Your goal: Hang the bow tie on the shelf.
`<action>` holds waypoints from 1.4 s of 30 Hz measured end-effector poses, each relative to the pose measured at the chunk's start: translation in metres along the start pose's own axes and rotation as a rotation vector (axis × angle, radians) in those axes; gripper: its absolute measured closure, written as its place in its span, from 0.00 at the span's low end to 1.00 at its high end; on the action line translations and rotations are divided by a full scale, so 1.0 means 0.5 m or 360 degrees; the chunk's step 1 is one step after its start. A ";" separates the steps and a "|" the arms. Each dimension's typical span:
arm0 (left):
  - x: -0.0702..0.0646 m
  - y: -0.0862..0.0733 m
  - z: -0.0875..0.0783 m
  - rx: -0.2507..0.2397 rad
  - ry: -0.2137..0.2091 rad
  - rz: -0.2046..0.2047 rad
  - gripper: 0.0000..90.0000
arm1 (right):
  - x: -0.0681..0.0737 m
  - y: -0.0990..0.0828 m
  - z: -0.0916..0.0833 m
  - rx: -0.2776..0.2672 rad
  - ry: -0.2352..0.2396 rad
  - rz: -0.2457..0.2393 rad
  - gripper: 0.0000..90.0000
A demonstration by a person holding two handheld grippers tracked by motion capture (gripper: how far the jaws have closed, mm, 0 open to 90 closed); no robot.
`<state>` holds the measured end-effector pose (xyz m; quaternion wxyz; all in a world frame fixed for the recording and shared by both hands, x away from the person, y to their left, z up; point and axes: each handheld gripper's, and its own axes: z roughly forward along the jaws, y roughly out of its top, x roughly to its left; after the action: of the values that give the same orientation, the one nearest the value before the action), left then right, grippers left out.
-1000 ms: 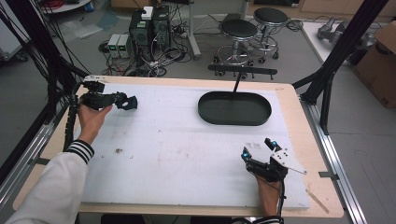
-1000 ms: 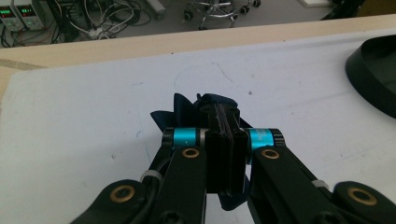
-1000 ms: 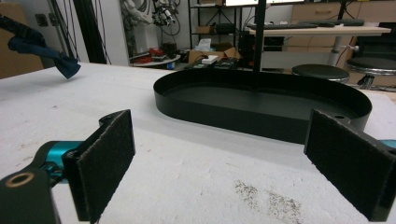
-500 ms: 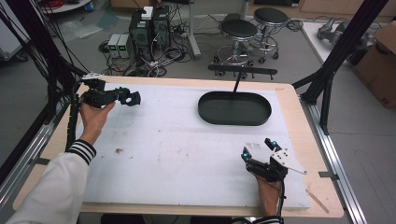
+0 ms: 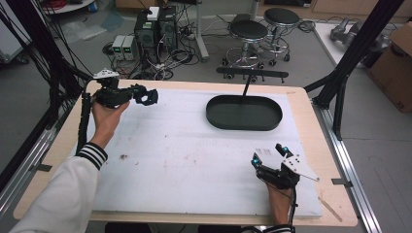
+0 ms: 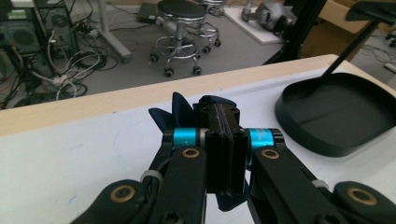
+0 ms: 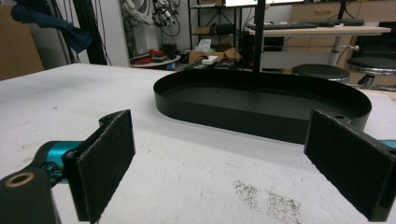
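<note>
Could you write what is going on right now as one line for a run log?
left gripper: fingers shut, empty, held above mat's far left | right gripper: fingers open, empty, near right edge | black oval tray: empty

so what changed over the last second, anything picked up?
The left claw moved a little to the right and toward the table's far edge in the high view, jaws shut with nothing between them. Nothing was taken hold of or let go. The right claw stayed put with jaws open, and the black tray lies where it was.
</note>
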<state>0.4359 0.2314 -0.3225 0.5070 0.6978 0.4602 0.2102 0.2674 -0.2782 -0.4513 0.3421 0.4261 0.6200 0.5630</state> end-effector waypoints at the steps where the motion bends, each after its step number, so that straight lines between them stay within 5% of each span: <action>1: -0.005 0.001 0.003 0.0003 -0.0003 0.0012 0.99 | 0.000 0.000 0.000 -0.0001 -0.0002 0.0001 0.09; 16: -0.071 0.026 0.035 -0.0016 -0.0124 0.0079 0.99 | -0.001 0.000 -0.001 -0.0009 0.0000 0.0014 0.09; 42: -0.222 0.055 0.119 0.0050 -0.0359 0.0180 0.99 | -0.004 -0.001 -0.001 -0.0021 0.0001 0.0025 0.09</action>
<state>0.4389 0.1041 -0.3024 0.5319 0.7497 0.3633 0.1516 0.2676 -0.2801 -0.4516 0.3404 0.4284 0.6130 0.5700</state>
